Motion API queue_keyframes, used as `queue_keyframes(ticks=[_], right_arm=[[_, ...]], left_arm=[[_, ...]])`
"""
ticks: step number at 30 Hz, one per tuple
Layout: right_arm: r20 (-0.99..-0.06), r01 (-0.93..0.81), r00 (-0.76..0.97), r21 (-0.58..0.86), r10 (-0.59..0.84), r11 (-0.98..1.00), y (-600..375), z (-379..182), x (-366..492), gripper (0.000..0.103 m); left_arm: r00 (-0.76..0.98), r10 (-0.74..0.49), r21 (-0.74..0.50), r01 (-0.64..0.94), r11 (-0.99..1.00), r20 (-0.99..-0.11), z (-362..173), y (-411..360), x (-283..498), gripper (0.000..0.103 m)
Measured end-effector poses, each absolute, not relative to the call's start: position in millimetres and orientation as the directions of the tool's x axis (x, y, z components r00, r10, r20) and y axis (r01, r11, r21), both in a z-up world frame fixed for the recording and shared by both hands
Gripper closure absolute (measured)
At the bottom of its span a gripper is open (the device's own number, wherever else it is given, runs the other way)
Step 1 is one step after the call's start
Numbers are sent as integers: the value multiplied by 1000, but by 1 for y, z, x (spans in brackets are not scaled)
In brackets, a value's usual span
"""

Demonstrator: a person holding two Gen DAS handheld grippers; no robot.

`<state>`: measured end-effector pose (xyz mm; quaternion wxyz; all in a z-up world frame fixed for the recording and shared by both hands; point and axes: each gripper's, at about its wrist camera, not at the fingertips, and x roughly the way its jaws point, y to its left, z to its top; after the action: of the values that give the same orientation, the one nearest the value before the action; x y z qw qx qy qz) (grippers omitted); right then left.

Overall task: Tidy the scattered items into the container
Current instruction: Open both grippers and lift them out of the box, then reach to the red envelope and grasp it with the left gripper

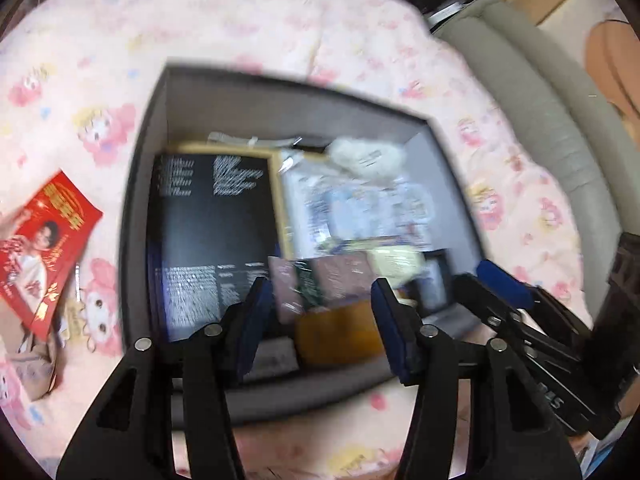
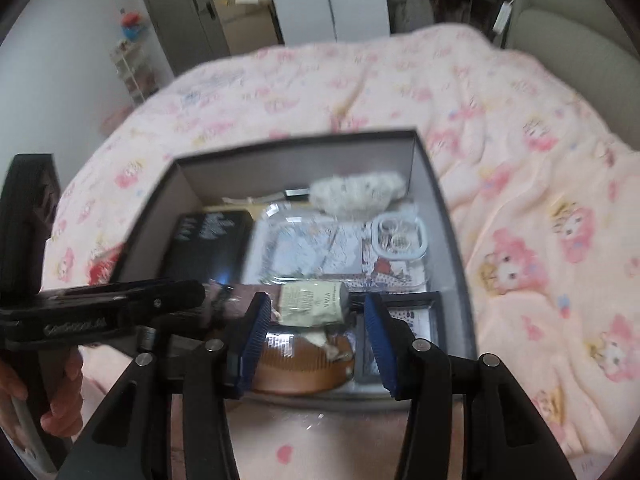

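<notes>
A grey open box (image 1: 148, 152) (image 2: 296, 144) sits on the pink bed cover. Inside lie a black book (image 1: 212, 216) (image 2: 212, 240), a clear pouch (image 2: 304, 248), a white fluffy item (image 2: 356, 190), a small clear case (image 2: 400, 236), a pale green packet (image 2: 312, 304), a brown wooden comb (image 2: 304, 364) and a black frame (image 2: 404, 332). A red booklet (image 1: 44, 248) lies on the cover left of the box. My left gripper (image 1: 320, 320) hovers open over the box's near side, nothing between its pads. My right gripper (image 2: 316, 336) hangs open beside it, also holding nothing.
A crumpled brown paper bag (image 1: 32, 364) lies near the red booklet. A beige padded headboard (image 1: 532, 92) borders the bed on the right. Wardrobes (image 2: 192, 12) and a small shelf stand beyond the bed. A hand (image 2: 60, 392) holds the left gripper.
</notes>
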<state>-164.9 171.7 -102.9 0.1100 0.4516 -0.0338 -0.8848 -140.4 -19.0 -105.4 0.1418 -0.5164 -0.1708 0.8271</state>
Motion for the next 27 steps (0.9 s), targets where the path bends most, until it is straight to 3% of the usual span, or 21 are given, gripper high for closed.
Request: queue_keyframes(ticks=[10,27], right_arm=[[-705,180,-655,203,-271,-962,153,-37,-94,51],[-690,323,-616,218,-379,-921,59,-24,-36,51]], left_arm=[[-603,318,-286,-153,-946,-732,-19,-14,-53,42],[-646,212,-264,-16,-964,-733,-4,-103,34,43]])
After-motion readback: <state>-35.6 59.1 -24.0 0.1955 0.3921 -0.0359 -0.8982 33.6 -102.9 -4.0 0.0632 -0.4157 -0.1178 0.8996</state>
